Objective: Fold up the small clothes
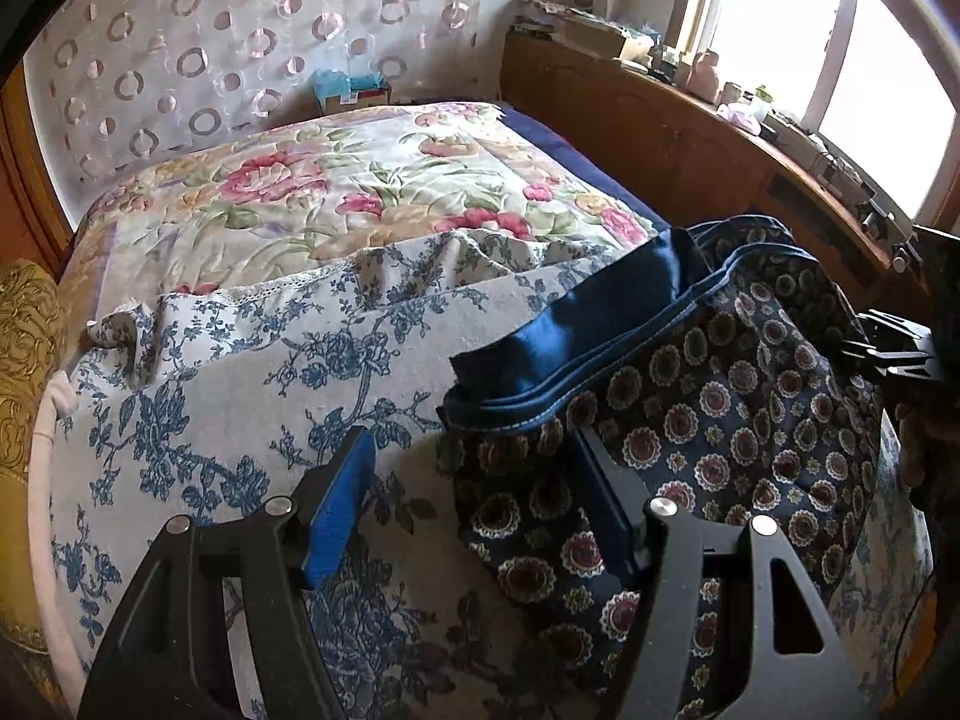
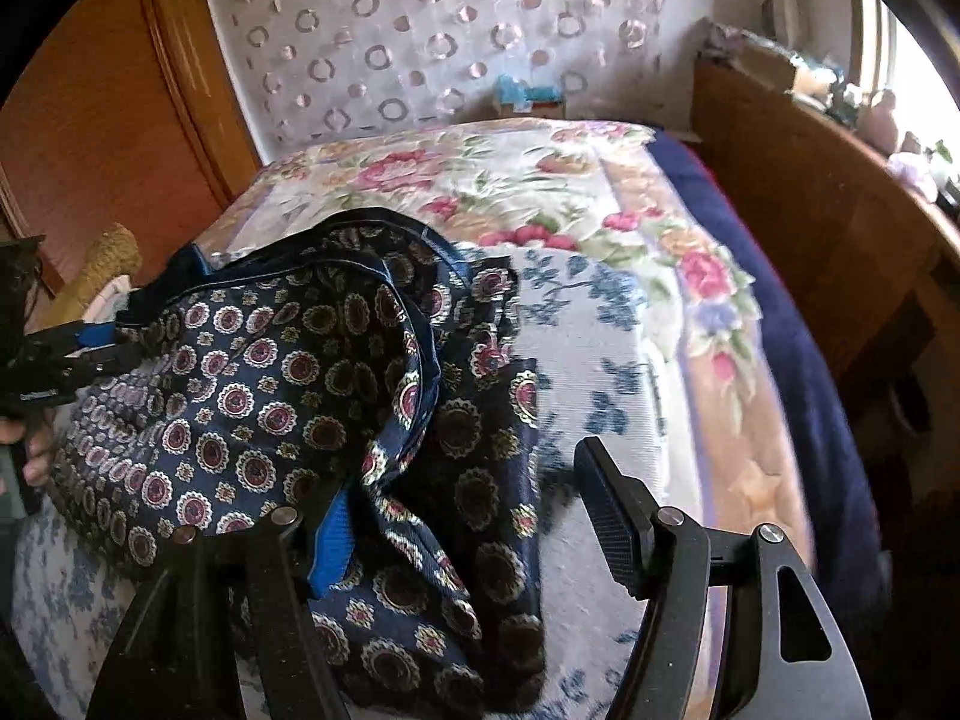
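My left gripper (image 1: 474,480) and right gripper (image 2: 468,516) are matte black angular frames with triangular cutouts, round silver screw heads at the joints, and ridged blue pads lining the fingers (image 1: 339,510).

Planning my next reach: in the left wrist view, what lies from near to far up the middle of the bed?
Left tongs → blue-and-white floral cloth → pink-flowered quilt → cardboard box with blue items → ring-patterned curtain.
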A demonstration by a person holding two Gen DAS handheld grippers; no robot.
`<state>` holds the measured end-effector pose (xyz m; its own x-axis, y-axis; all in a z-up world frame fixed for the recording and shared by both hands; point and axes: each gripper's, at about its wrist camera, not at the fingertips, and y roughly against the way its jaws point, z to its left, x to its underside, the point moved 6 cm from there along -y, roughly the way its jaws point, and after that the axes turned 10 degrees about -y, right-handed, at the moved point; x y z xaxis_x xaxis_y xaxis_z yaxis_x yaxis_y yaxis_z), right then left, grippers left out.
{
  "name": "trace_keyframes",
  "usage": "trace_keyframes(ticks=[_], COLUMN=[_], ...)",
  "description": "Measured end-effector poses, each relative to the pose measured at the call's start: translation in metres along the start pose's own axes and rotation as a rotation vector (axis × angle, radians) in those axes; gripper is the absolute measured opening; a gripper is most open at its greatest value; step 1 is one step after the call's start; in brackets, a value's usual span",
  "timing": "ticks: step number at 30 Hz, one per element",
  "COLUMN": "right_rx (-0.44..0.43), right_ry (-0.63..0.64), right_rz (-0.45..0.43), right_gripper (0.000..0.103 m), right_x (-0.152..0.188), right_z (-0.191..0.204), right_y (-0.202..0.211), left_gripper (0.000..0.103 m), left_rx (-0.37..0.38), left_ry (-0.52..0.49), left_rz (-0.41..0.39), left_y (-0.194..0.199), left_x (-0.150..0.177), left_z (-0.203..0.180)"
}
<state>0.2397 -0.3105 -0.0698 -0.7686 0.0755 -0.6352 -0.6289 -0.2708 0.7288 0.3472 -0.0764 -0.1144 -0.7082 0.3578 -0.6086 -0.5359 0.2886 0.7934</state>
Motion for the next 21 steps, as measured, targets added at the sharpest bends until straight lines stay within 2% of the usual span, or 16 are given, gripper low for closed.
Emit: trace_keyframes(ticks=[5,7,13,14,15,17,21], right_rx=[-0.019,-0.033,-0.072,-0.082,-0.085,-0.082,-0.086], right_ry=[0.052,0.077,0.140,0.145,0.148,0.159,0.167], right_rz=[0.008,0.014,0.038,0.041,0.040,0.032,-0.021], right_gripper=[0.067,0.056,0.026,0.020,0.017,0.014,0.012], right_x=[-0.007,-0.008,-0.002,-0.001,-0.001,0.000,-0.001], right_z=[0.002,0.004,0.010,0.010,0.011,0.011,0.014], right_y=[-0.004,-0.012,-0.006,-0.005,-0.004,0.001,0.017], left_gripper=[0.067,0.065,0.042,0.034,0.019,0.010,0.008], left_rx=[0.035,0.055,0.097,0.106,0.109,0.129,0.113], left_ry=[0.012,0.017,-0.005,-0.002,0.001,0.009,-0.006], left_rz=[-0.023,-0.032,-0.047,-0.050,-0.050,-0.043,-0.094], left_y=[-0.001,-0.001,-0.002,-0.003,-0.003,0.000,0.028], left_x=[-0.003,-0.003,-0.007,-0.008,-0.008,-0.008,-0.009], left_z=[0.002,0.000,-0.007,-0.007,-0.006,-0.007,-0.011])
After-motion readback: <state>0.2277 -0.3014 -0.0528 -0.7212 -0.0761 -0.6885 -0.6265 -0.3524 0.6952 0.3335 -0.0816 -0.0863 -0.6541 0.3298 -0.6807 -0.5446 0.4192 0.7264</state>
